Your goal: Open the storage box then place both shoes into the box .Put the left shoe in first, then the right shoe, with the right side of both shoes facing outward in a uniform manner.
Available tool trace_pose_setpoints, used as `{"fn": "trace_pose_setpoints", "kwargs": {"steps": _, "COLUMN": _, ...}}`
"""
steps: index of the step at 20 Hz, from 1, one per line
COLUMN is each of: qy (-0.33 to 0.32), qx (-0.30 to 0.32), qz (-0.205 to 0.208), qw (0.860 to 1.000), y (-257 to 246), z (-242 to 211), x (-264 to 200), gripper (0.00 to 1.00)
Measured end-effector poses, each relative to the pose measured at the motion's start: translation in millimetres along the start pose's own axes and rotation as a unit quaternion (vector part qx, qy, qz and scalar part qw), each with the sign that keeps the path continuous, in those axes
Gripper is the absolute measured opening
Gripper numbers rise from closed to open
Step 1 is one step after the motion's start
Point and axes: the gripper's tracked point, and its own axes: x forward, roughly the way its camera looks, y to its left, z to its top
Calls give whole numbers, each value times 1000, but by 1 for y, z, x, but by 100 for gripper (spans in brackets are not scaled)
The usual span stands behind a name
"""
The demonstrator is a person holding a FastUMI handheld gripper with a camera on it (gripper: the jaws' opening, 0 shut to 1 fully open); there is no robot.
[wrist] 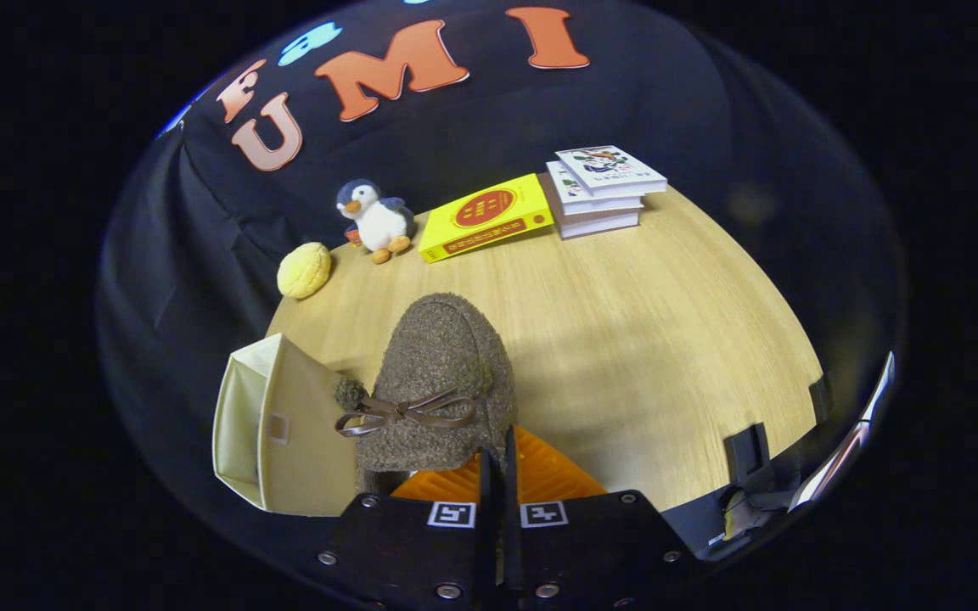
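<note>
- The gripper [497, 462] has its two fingers pressed close together, pinching the heel edge of a fuzzy brown shoe [442, 373] with a thin brown bow [404, 413].
- The shoe points away over a wooden table [667, 339].
- Just beside the shoe, on its left, stands a cream fabric storage box [272, 424], open.
- Well beyond the fingers, along the table's far edge: a yellow bun-shaped toy [304, 270], a plush penguin [374, 219], a yellow book [485, 217] whose writing is too small to read, and a stack of books [599, 191].
</note>
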Motion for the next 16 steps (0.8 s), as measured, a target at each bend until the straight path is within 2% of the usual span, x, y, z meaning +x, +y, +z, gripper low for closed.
{"fn": "trace_pose_setpoints", "kwargs": {"steps": 4, "qy": -7, "qx": -28, "qz": 6, "qw": 1000, "y": 65, "z": 6, "x": -12, "gripper": 5}}
{"fn": "trace_pose_setpoints", "kwargs": {"steps": 9, "qy": -3, "qx": -52, "qz": 52, "qw": 997, "y": 163, "z": 6, "x": -21, "gripper": 5}}
{"fn": "trace_pose_setpoints", "kwargs": {"steps": 16, "qy": 14, "qx": -97, "qz": 68, "qw": 993, "y": 258, "z": -24, "x": 5, "gripper": 5}}
